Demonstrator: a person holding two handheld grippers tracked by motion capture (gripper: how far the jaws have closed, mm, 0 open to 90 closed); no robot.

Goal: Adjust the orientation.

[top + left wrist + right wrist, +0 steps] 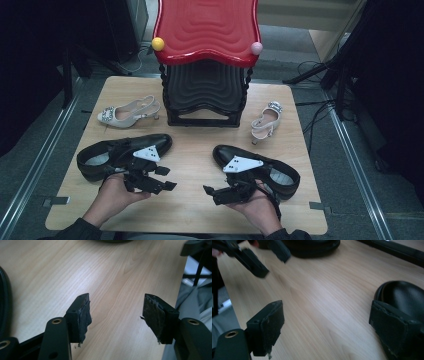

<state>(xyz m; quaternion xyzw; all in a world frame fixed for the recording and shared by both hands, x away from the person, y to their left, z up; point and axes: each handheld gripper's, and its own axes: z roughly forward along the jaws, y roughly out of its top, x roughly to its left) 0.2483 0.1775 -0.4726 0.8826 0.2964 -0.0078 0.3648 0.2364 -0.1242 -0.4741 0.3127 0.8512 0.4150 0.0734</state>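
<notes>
Two black leather shoes lie on the wooden table (200, 210): one (107, 152) at the left, the other (272, 167) at the right. My left gripper (169, 178) hovers just in front of the left shoe and points right. Its jaws stand open over bare wood in the left gripper view (116, 300). My right gripper (210, 195) sits beside the right shoe and points left, open with nothing between its pads (327, 306). That shoe's toe (402, 295) shows just behind the right pad. The left gripper (254, 262) appears farther off in the right gripper view.
A rack with a red top shelf (207, 30) and a black lower shelf (205, 95) stands at the table's back. One white heeled sandal (127, 112) lies to its left, another (265, 122) to its right. Cables run on the floor at the right.
</notes>
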